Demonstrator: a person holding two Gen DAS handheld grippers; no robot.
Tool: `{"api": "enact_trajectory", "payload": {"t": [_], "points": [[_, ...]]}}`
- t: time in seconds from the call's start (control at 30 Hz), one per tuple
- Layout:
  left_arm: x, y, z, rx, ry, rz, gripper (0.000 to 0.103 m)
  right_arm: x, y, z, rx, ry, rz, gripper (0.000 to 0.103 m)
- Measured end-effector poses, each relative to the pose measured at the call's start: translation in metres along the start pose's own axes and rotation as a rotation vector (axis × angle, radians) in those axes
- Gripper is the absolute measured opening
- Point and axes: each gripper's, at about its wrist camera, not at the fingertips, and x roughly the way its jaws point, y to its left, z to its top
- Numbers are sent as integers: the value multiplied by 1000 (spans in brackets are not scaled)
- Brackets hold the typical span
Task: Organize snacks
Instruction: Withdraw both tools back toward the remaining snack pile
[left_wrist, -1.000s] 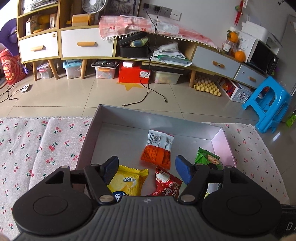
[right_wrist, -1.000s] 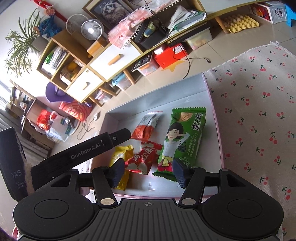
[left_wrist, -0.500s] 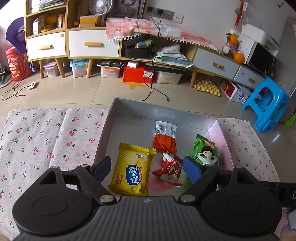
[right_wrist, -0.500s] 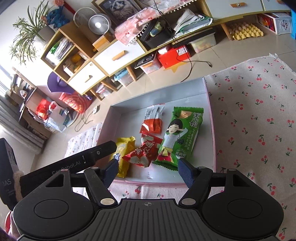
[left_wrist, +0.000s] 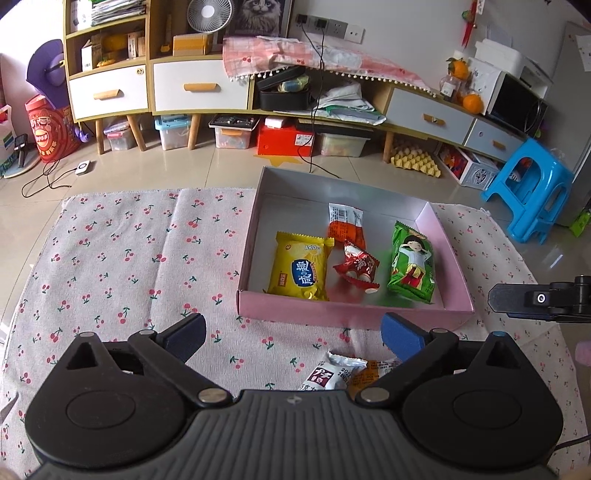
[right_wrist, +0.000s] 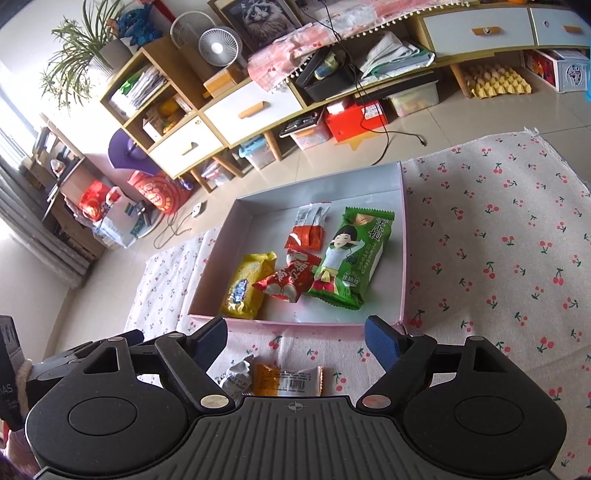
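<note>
A pink box (left_wrist: 354, 315) (right_wrist: 288, 326) with a grey inside sits on the cherry-print cloth (left_wrist: 122, 258). In it lie a yellow packet (left_wrist: 301, 271) (right_wrist: 245, 286), a red packet (left_wrist: 357, 266) (right_wrist: 290, 276), an orange-and-white packet (left_wrist: 345, 223) (right_wrist: 308, 230) and a green packet (left_wrist: 412, 264) (right_wrist: 349, 260). Two more small packets lie on the cloth in front of the box: a white one (left_wrist: 325, 374) (right_wrist: 234, 378) and an orange one (left_wrist: 373, 371) (right_wrist: 288, 380). My left gripper (left_wrist: 291, 334) is open and empty above them. My right gripper (right_wrist: 295, 339) is open and empty, also just above them.
The right gripper's body (left_wrist: 543, 299) shows at the right edge of the left wrist view. Beyond the cloth are tiled floor, a long low cabinet (left_wrist: 229, 88) with storage bins under it, and a blue stool (left_wrist: 535, 192).
Both grippers have pulled back and up from over the box, opening wider. The yellow packet now lies free in the box. The two packets in front of the box have come into view.
</note>
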Motion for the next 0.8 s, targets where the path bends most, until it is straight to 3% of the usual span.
{"api": "enact_trajectory", "payload": {"t": [0.47,0.8], "points": [[-13,30,-43,-25,77,-5,102,-3,23,-45,-184,63,-7,91],[-20,44,-75,-19,142,-30,102,-7,48,-78,-428,100,42,91]]}}
